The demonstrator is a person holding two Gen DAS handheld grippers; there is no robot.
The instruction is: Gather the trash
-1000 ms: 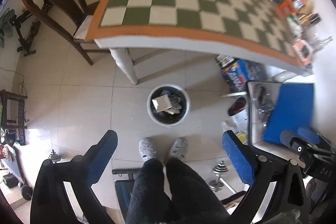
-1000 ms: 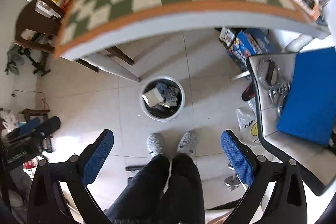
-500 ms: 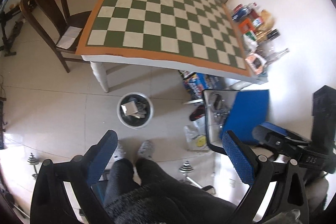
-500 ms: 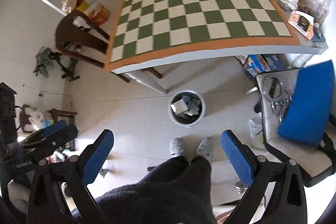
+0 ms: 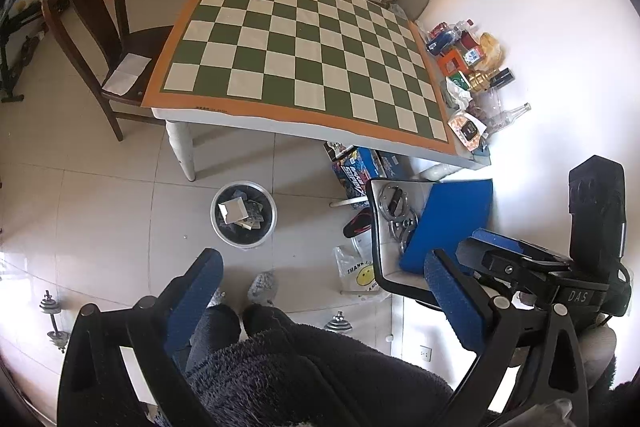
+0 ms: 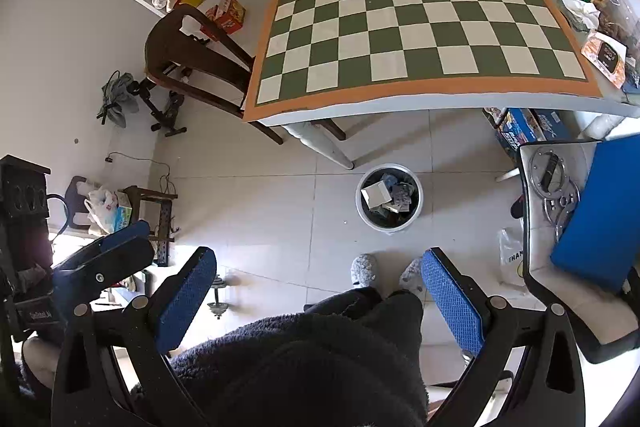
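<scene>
A white trash bin (image 5: 243,214) stands on the tiled floor in front of the table; it holds a white box and crumpled wrappers. It also shows in the right wrist view (image 6: 389,199). The table (image 5: 208,113) carries a green and white checkered cloth. My left gripper (image 5: 320,291) is open and empty, high above the floor. My right gripper (image 6: 318,291) is open and empty too, at about the same height. Each gripper shows at the edge of the other's view.
Bottles, boxes and packets (image 5: 468,67) crowd the table's right edge. A brown chair (image 5: 100,39) stands at the left. An office chair with a blue cushion (image 5: 448,219) stands at the right. Boxes (image 5: 360,167) lie under the table. Dumbbells (image 5: 54,315) lie on the floor.
Both grippers have risen and pulled back from the bin, so the whole table top is now in view. Both stayed open and empty.
</scene>
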